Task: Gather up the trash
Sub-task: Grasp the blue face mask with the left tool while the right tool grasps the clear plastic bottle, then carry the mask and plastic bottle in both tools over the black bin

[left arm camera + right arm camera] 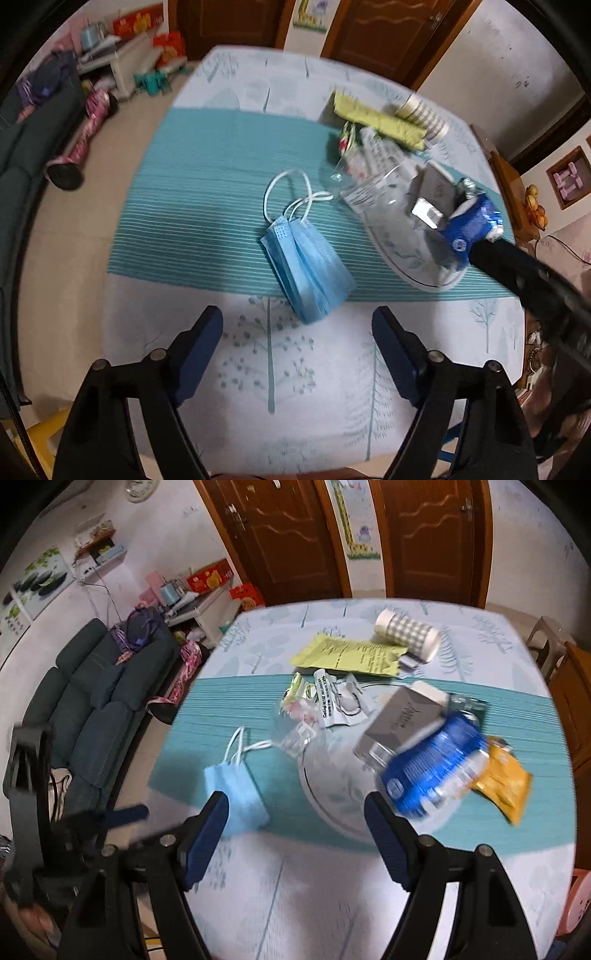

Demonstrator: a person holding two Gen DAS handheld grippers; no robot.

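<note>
My left gripper (297,334) hangs wide open and empty above the tabletop (295,387) near its front edge, the blue mask (306,266) just beyond its fingertips. My right gripper (295,819) is also agape, holding nothing, over the plate (332,786). A grey box (402,716) and blue wrapper (436,760) lie on that plate; a yellow packet (351,657) and paper cup (410,631) sit toward the far edge.
</note>
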